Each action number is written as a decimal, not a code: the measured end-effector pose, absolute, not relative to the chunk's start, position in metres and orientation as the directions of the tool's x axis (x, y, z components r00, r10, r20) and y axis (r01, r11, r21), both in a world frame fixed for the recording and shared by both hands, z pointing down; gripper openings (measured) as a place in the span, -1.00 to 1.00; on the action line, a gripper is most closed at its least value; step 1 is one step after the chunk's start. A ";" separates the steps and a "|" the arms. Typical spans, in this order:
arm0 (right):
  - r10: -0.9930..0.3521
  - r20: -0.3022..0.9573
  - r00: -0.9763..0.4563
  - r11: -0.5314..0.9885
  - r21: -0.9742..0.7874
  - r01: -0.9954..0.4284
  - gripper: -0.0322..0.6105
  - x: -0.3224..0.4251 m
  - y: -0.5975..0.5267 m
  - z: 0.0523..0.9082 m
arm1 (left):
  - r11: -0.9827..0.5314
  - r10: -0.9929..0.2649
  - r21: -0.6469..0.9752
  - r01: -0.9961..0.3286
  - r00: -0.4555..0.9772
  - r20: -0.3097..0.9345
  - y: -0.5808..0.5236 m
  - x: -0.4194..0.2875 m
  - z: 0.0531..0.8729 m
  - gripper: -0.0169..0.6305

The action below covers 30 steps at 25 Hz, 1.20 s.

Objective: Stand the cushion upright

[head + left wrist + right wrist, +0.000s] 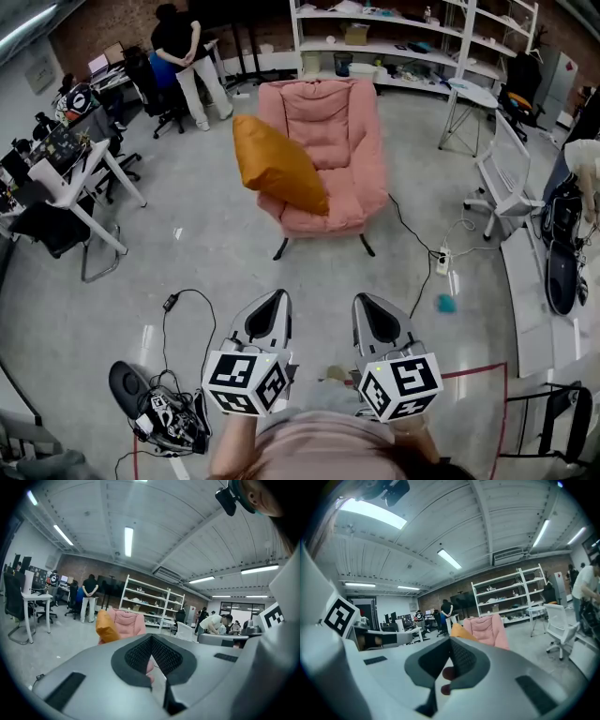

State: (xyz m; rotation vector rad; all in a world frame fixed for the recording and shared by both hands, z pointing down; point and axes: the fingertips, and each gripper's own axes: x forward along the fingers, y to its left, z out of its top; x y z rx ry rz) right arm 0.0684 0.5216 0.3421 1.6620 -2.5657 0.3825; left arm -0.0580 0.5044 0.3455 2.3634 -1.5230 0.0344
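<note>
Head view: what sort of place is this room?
Most likely a lab or workshop-style office: white shelving stacked with boxes against a brick wall, cluttered desks with office chairs, and cables trailing over a bare concrete floor.

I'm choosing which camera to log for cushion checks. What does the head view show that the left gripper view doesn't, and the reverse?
Only the head view: the left gripper and right gripper side by side, a white power strip on the floor, and the armchair's dark legs.

Only the left gripper view: the ceiling lights, a person in a white top bending over at the right, and a close look along its own shut, empty jaws.

Both: the orange cushion leaning tilted against the pink armchair, the white shelving, and a person in black standing.
</note>
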 end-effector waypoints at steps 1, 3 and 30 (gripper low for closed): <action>-0.889 0.181 -0.420 0.391 -0.175 -0.903 -0.85 0.073 0.516 0.342 | -0.373 -0.884 0.258 -0.891 0.426 0.193 0.498 -0.054 0.345 -0.97; -0.887 0.174 -0.427 0.399 -0.176 -0.900 -0.86 0.082 0.505 0.341 | -0.369 -0.888 0.254 -0.894 0.420 0.188 0.488 -0.045 0.344 -0.97; -0.857 0.208 -0.471 0.426 -0.229 -0.875 -0.86 0.118 0.379 0.364 | -0.238 -0.942 0.303 -0.923 0.295 0.158 0.364 -0.044 0.351 -0.97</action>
